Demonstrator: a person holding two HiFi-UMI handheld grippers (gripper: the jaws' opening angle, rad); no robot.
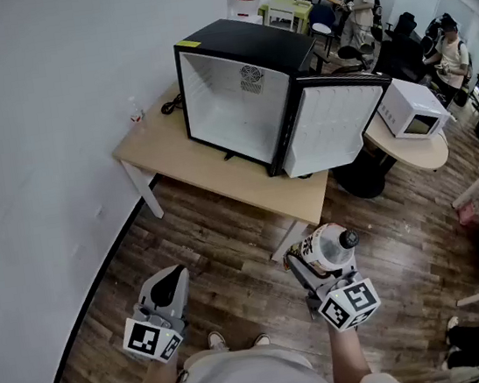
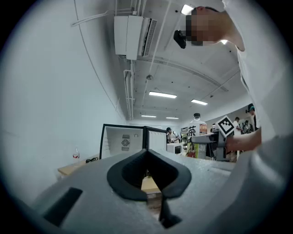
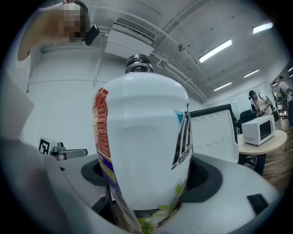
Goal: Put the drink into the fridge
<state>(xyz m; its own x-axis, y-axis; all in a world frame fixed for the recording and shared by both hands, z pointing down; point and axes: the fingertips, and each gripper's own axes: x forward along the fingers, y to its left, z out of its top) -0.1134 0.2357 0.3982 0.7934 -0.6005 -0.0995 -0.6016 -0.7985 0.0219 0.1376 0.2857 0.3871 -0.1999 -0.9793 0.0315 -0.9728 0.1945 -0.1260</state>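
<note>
- We gripped the drink bottle point(image 1: 329, 248) in our right gripper point(image 1: 314, 266), its jaws spread wide and pressed on the bottle's sides, cap up.
- Our left gripper point(image 1: 172, 283) was clenched on nothing, its pad tips meeting.
- Both grippers hung over the wooden floor point(image 1: 231, 258), short of the table point(image 1: 172, 151).
- On the table stood the fridge point(image 1: 243, 88), its door point(image 1: 332, 124) swung open.

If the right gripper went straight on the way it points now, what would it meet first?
Probably the open fridge near its door hinge: the right gripper, shut on the bottle, looks level with it, above the table. Depth unclear.
</note>
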